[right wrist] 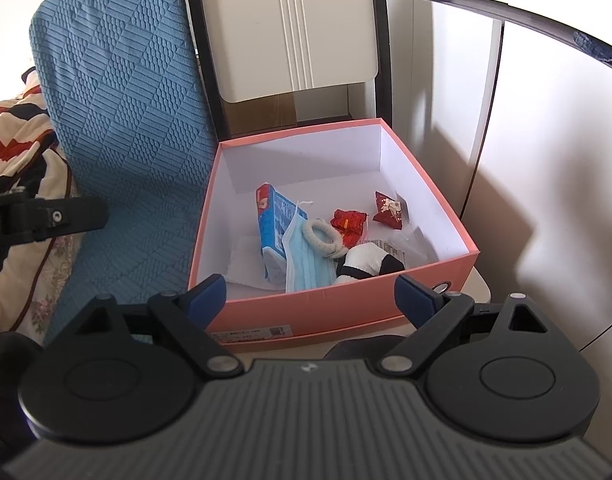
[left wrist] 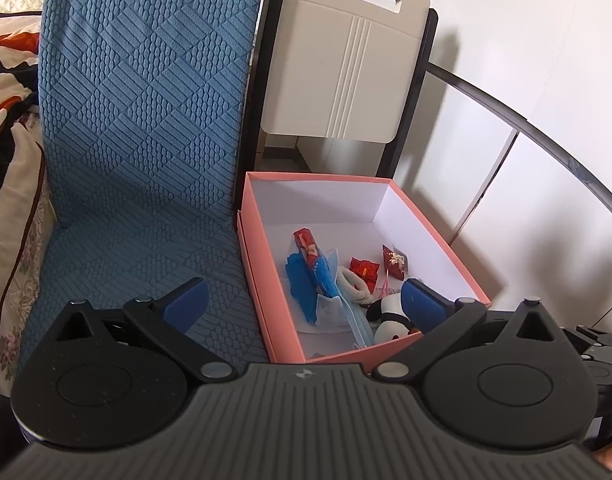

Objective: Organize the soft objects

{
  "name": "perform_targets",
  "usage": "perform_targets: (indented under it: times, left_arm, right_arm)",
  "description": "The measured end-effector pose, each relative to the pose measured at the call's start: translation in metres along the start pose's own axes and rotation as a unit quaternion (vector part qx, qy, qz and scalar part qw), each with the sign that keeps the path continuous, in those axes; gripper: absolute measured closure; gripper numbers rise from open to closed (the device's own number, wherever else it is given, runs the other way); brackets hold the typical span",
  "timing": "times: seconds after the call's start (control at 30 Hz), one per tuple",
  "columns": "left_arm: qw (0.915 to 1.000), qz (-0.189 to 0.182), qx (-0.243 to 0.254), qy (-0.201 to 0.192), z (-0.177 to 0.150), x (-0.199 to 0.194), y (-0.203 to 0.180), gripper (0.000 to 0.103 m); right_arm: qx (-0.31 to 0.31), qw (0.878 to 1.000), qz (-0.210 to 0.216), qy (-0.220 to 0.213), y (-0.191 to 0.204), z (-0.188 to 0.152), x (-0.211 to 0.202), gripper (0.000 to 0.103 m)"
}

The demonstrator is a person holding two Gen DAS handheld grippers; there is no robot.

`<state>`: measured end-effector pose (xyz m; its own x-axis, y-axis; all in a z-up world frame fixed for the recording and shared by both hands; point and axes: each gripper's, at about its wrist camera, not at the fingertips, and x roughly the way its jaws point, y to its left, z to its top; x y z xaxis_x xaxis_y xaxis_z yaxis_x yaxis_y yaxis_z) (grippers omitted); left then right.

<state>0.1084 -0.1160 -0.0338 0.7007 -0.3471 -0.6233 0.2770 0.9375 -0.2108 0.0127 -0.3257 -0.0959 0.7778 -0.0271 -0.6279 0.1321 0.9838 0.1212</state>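
Both grippers wait, spread wide and empty, before the pink cardboard box (right wrist: 333, 312).

The left gripper (left wrist: 306, 304) and right gripper (right wrist: 311, 296) hold nothing; a black-and-white panda plush (right wrist: 365, 266), light blue face mask (right wrist: 306, 268) and white hair tie (right wrist: 321, 236) lie inside the box, beside the blue textured cushion (left wrist: 146, 120).

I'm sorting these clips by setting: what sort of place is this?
Probably a bedroom or living area at home: a patterned quilt lies beside a blue textured seat cushion, with a pink cardboard box of small soft items next to a folded beige chair.
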Motion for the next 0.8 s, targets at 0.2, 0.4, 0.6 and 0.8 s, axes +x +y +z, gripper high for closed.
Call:
perform_targets:
  times: [0.2, 0.4, 0.6, 0.8]
  left_arm:
    - [1.0, -0.003, 0.001, 0.003, -0.0006, 0.0004, 0.0006, 0.0]
    - [1.0, -0.003, 0.007, 0.004, -0.0003, 0.0011, 0.0003, 0.0]
    - [1.0, -0.003, 0.008, 0.003, -0.0008, 0.0006, 0.0015, 0.0]
    - [0.9999, -0.002, 0.011, 0.004, -0.0014, 0.0007, 0.0003, 0.0]
  right_arm:
    - [0.0, 1.0, 0.0, -0.001, -0.0002, -0.0002, -0.0007, 0.01]
    - [-0.002, 1.0, -0.001, 0.0, -0.0002, -0.0006, -0.001, 0.01]
    - [0.0, 1.0, 0.003, 0.004, -0.0017, -0.0012, 0.0019, 0.01]
    - [-0.003, 1.0, 0.002, 0.003, -0.0026, -0.0002, 0.0023, 0.01]
